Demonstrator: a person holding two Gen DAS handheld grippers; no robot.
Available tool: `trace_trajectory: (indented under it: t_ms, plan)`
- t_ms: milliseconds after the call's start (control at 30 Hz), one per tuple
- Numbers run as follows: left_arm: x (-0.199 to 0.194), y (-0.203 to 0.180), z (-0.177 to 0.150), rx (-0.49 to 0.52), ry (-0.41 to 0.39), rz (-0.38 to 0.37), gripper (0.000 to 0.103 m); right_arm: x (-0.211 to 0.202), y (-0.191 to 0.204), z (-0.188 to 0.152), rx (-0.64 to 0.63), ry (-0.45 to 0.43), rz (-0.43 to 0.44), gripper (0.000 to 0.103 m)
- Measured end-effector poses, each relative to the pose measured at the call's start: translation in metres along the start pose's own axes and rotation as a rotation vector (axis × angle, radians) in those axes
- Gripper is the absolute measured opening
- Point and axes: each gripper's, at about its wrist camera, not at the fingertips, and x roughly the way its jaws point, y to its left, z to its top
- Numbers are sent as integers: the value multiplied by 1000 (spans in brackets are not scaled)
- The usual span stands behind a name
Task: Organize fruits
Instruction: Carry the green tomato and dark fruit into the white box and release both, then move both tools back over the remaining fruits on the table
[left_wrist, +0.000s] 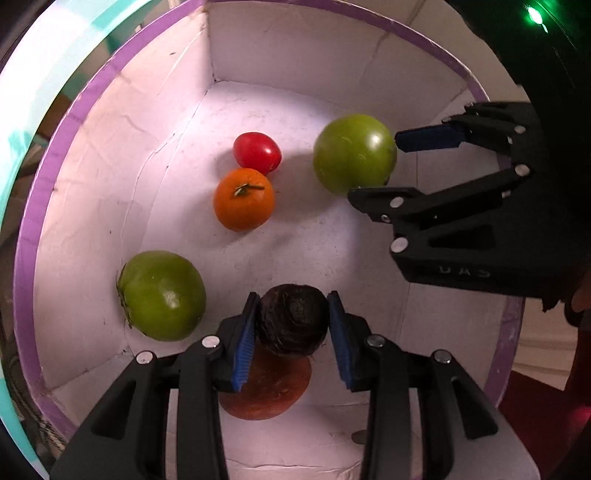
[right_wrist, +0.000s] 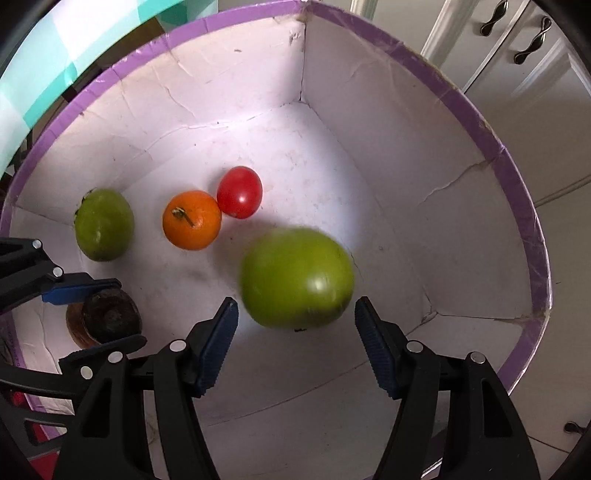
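Both grippers are inside a white box with a purple rim (left_wrist: 55, 147) (right_wrist: 480, 122). My left gripper (left_wrist: 291, 325) has its pads around a dark brown fruit (left_wrist: 291, 317); the left pad touches it and a narrow gap shows at the right pad. Under it lies a reddish-brown fruit (left_wrist: 269, 391). My right gripper (right_wrist: 295, 321) (left_wrist: 373, 166) is open, and a blurred green fruit (right_wrist: 295, 277) (left_wrist: 352, 153) sits loose between its fingers. An orange (left_wrist: 243, 199) (right_wrist: 192, 219), a red tomato (left_wrist: 257, 152) (right_wrist: 239, 192) and another green fruit (left_wrist: 162, 295) (right_wrist: 104, 224) lie on the box floor.
White cabinet doors with dark handles (right_wrist: 532, 48) stand beyond the box at the right. A teal and white checked surface (right_wrist: 74, 40) shows past the box's far left wall.
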Motion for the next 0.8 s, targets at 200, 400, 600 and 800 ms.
trace_trajectory:
  t_ms: [200, 400, 600, 800]
  plan:
    - [-15, 10, -7, -13, -54, -26, 60, -2, 2, -2, 1, 0, -19, 68]
    - [-71, 26, -25, -52, -243, 10, 71, -45, 2, 3, 17, -125, -14, 68]
    - [-174, 74, -54, -209, -502, 52, 70, -126, 15, 22, 66, -405, 40, 81]
    - [-274, 108, -117, -370, -768, 161, 99, -177, 77, 37, -13, -554, 167, 85]
